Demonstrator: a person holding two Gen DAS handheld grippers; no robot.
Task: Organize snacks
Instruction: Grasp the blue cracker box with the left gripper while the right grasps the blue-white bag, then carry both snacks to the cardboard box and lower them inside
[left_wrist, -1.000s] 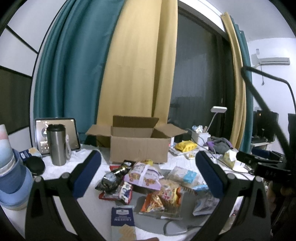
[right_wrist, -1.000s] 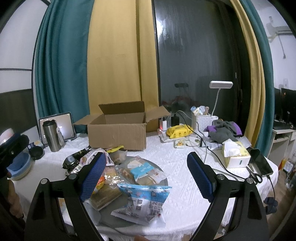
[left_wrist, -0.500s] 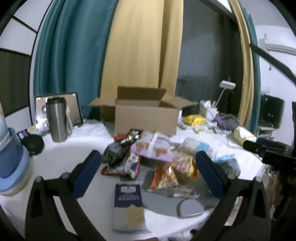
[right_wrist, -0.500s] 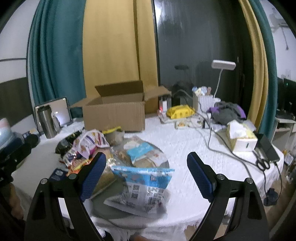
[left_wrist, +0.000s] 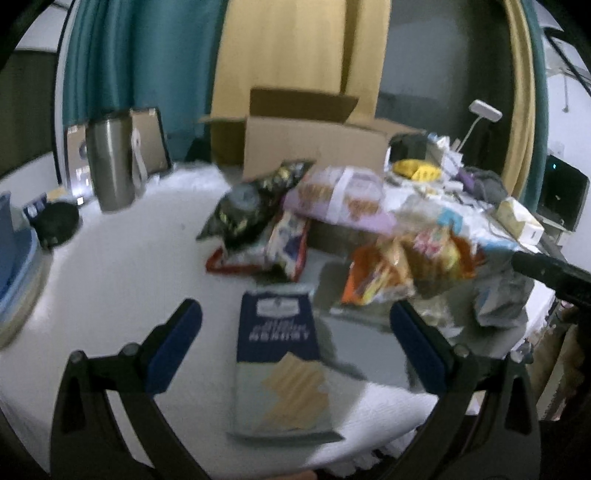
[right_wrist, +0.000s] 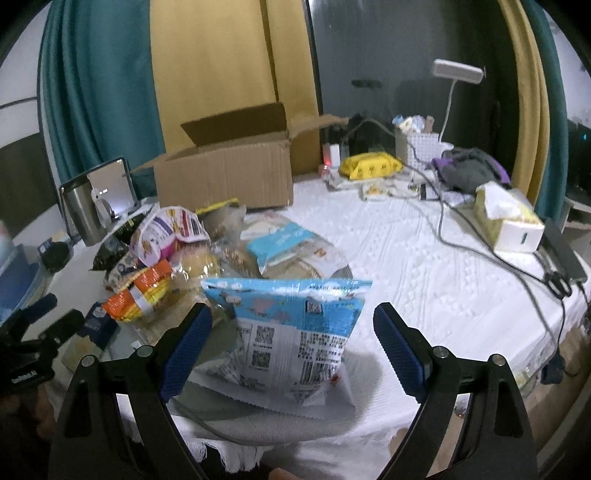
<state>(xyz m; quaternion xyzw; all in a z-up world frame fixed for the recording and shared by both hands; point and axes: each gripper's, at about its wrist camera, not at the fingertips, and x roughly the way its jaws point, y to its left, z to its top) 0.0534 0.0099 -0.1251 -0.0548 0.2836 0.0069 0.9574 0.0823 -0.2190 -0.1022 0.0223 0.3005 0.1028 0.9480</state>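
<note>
A pile of snack bags lies on the white tablecloth in front of an open cardboard box (left_wrist: 314, 147), which also shows in the right wrist view (right_wrist: 225, 173). My left gripper (left_wrist: 295, 343) is open, its jaws on either side of a flat navy and grey cracker pack (left_wrist: 280, 362). Behind the pack lie an orange bag (left_wrist: 380, 277), a purple bag (left_wrist: 343, 199) and a black bag (left_wrist: 255, 206). My right gripper (right_wrist: 291, 343) is open, its jaws on either side of a light blue snack bag (right_wrist: 291, 332) standing at the table's near edge.
A steel tumbler (left_wrist: 110, 162) and a tablet (left_wrist: 147, 144) stand at the left. A tissue box (right_wrist: 509, 218), cables, scissors (right_wrist: 557, 284), a desk lamp (right_wrist: 458, 74) and a yellow pouch (right_wrist: 369, 166) occupy the right side. Blue bowls (left_wrist: 14, 266) sit at the far left.
Both grippers have moved forward and down towards the table. The cracker pack now lies between the left jaws, and the light blue bag between the right jaws.
</note>
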